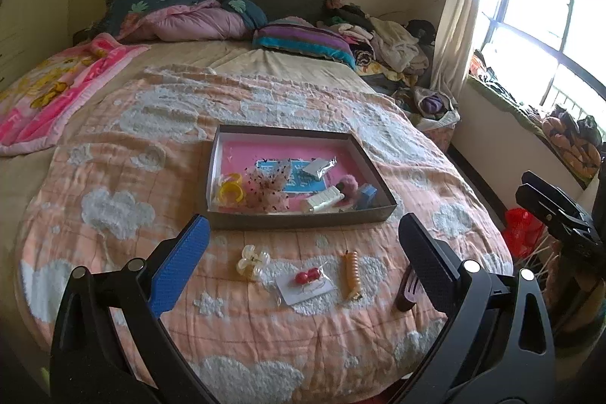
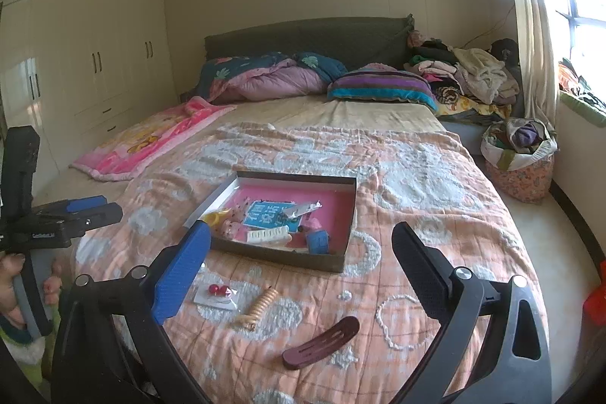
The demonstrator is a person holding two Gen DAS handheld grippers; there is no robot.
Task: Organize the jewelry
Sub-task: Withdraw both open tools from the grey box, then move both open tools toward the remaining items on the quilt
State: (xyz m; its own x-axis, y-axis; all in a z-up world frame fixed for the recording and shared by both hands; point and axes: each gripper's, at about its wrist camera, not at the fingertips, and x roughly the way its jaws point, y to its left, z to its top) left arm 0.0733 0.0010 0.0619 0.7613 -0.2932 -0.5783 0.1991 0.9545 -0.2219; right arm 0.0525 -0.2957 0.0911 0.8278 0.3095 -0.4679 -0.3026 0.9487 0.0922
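Note:
A shallow brown box (image 1: 303,220) with a pink floor sits on the peach bedspread and holds several hair and jewelry items; it also shows in the right wrist view (image 2: 333,262). In front of it lie a clear flower clip (image 1: 253,262), a packet of red earrings (image 1: 306,281), an orange spiral hair tie (image 1: 351,275) and a maroon clip (image 1: 405,292). In the right wrist view the earrings (image 2: 217,292), the spiral tie (image 2: 259,307) and the maroon clip (image 2: 322,341) show. My left gripper (image 1: 303,260) is open above these items. My right gripper (image 2: 301,265) is open and empty.
Pillows and a pink quilt (image 1: 197,21) lie at the headboard, a clothes pile (image 1: 382,36) at the back right. A pink blanket (image 1: 45,89) lies left. A basket of cloth (image 2: 519,154) stands by the window. Wardrobes (image 2: 75,55) line the left wall.

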